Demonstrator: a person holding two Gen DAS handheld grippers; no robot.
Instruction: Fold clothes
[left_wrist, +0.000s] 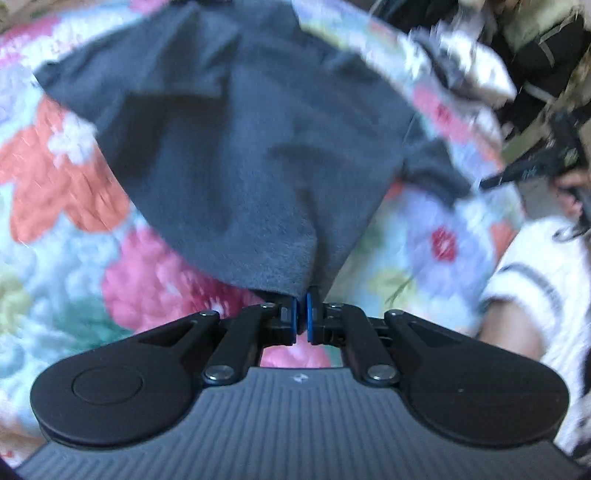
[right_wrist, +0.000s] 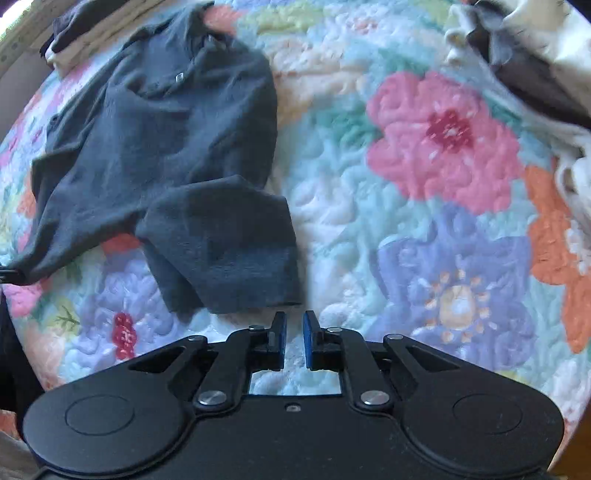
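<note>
A dark grey polo shirt (left_wrist: 229, 147) lies on a floral quilt (left_wrist: 55, 184). My left gripper (left_wrist: 302, 314) is shut on the shirt's near edge, and the cloth rises taut from the blue pads. In the right wrist view the same shirt (right_wrist: 159, 140) lies spread at the left, with one sleeve (right_wrist: 229, 251) lying close in front of my right gripper (right_wrist: 294, 325). The right gripper is open by a narrow gap and empty, just short of the sleeve's hem. The right gripper also shows in the left wrist view (left_wrist: 532, 170), at the right beside the shirt's sleeve.
The quilt (right_wrist: 424, 229) covers the whole work surface. A heap of light and dark clothes (right_wrist: 524, 74) lies at the far right. Folded clothes (right_wrist: 74, 33) sit at the far left edge. The person's white-sleeved arm (left_wrist: 535, 295) is at the right.
</note>
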